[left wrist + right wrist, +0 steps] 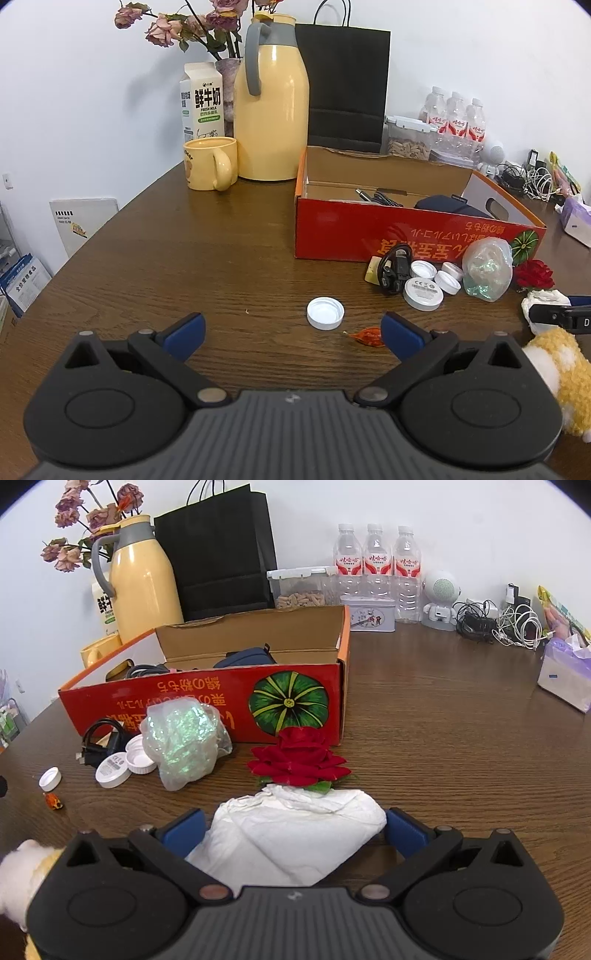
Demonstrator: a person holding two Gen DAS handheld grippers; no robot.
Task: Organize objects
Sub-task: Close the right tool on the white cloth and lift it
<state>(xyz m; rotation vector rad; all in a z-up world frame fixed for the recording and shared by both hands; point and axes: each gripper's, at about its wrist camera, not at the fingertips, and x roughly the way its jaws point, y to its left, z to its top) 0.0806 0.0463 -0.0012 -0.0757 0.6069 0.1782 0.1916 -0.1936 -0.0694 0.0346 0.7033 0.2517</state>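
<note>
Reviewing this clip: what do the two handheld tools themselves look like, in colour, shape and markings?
Both look alike. The left tool and the right tool each have a ribbed grey centre body, flanked by two rounded black housings with circular recesses. Black link arms with silver pivot pins carry blue finger pads. A small pale mark sits at the body's top edge. No cables, sleeves or hands show.

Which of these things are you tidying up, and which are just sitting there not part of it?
Tidying up: white tissue between the right gripper's fingers, red rose, shiny plastic bag, bottle caps, black cable, red box.

Probably just sitting there: yellow jug, mug, milk carton, water bottles, black paper bag.
</note>
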